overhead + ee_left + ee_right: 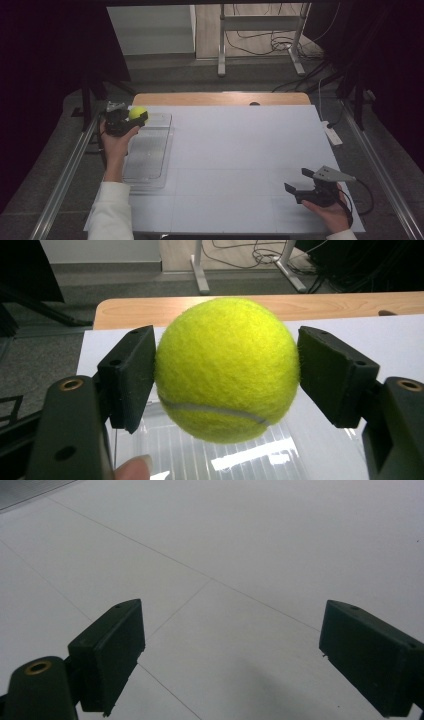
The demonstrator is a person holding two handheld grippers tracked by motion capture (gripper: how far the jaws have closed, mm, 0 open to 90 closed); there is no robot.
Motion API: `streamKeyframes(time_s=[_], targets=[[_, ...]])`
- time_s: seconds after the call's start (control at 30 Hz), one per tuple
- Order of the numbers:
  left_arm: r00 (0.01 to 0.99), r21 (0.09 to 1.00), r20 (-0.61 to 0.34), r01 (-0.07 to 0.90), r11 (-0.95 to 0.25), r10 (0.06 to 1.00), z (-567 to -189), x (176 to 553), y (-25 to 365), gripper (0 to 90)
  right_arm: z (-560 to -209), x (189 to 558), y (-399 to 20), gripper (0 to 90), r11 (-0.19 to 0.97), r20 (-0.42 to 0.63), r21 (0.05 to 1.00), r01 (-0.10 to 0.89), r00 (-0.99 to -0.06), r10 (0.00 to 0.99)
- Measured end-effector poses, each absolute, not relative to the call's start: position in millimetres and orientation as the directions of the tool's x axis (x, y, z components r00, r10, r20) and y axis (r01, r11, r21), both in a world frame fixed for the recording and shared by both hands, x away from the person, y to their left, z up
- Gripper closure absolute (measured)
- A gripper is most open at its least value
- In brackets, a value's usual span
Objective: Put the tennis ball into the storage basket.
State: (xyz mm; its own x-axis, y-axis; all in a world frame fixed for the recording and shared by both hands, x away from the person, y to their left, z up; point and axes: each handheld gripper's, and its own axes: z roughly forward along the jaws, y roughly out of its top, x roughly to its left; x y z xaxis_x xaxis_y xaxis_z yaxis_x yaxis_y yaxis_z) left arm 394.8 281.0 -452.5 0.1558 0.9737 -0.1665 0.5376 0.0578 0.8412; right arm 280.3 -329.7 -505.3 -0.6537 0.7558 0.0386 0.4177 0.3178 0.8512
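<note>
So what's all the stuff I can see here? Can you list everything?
tennis ball: one, yellow-green, clamped in the left claw above the tray's far end
tray: one, clear ribbed plastic, on the left side of the table
table top: one, white with thin lines, its wooden edge showing at the far side
white box: one, by the table's right edge; too small to tell what it is
metal frame: one, grey, on the floor behind the table, with cables around it
left claw: one, black, shut on the ball, in the person's left hand
right claw: one, black, open with nothing between the jaws, low over the near right of the table
</note>
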Motion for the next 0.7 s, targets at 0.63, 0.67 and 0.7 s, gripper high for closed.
streamKeyframes(time_s=[0.63,0.67,0.7], targets=[[0.136,0.811,-0.145,0.584,0.039,0.980,-465,401,282,27.3,-505,281,-329,11.8,0.319,0.039,0.851,0.417,-0.655,0.754],[0.136,0.810,-0.143,0.585,0.037,0.980,-466,401,282,27.3,-505,281,-329,11.7,0.319,0.038,0.851,0.417,-0.655,0.755],[0.134,0.808,-0.143,0.587,0.038,0.981,-466,402,282,27.3,-506,281,-329,11.7,0.319,0.039,0.850,0.419,-0.655,0.755]])
